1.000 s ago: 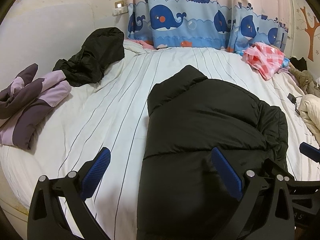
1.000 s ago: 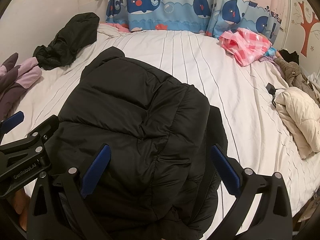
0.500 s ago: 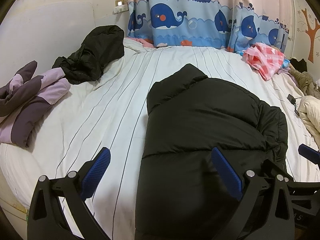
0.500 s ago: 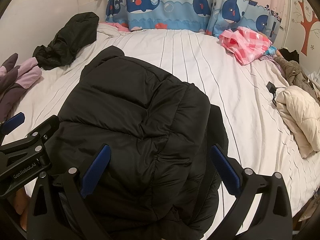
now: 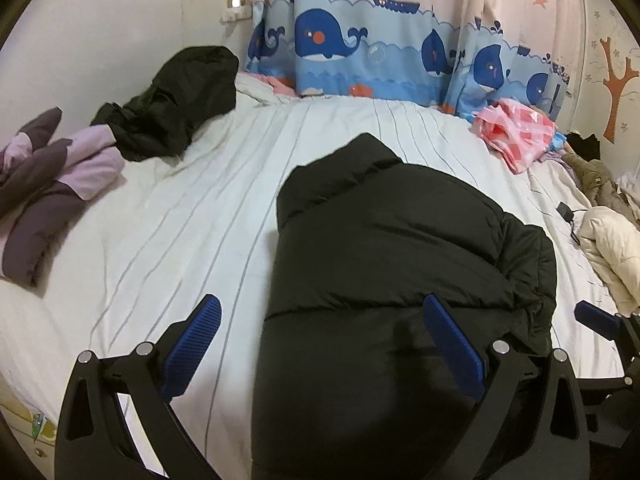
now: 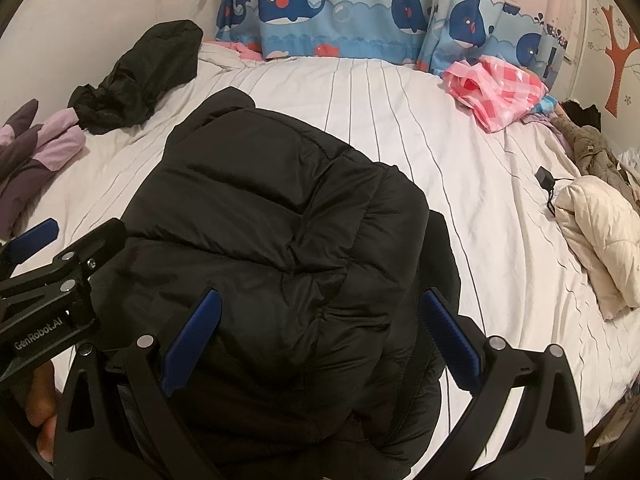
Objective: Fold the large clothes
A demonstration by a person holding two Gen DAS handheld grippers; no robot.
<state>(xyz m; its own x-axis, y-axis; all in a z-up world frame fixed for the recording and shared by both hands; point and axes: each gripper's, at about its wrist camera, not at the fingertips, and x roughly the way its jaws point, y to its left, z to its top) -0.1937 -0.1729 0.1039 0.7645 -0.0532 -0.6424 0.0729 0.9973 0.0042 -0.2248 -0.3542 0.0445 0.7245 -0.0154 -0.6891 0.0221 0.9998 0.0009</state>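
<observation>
A: Where does the black quilted puffer jacket (image 6: 272, 240) lie?

B: On the white pin-striped bed (image 5: 192, 216), near its front edge. Its long axis runs straight away from both cameras, collar at the far end towards the whale-print curtain (image 5: 360, 60), hem nearest us and partly under the rigs.

A: And the jaws?

B: Both pairs are spread wide and hold nothing. The right gripper (image 6: 320, 328) hangs squarely over the hem end, the jacket's bulk between its blue pads. The left gripper (image 5: 320, 332) straddles the jacket's left edge: one pad over bare sheet, the other over black fabric.

A: So which hand is nearer?

B: About level in reach; they split the hem between them. I judge the sides are already folded in, since the right sleeve bunches on top. The likely next fold runs along the long axis, hem towards collar, so each gripper needs a hem corner directly below it.

A: Anything in the way?

B: No. The crumpled black garment (image 5: 176, 108) and purple-and-lilac clothing (image 5: 52, 184) lie well apart on the left, the pink checked cloth (image 6: 496, 92) and cream padded coat (image 6: 600, 236) on the right.
</observation>
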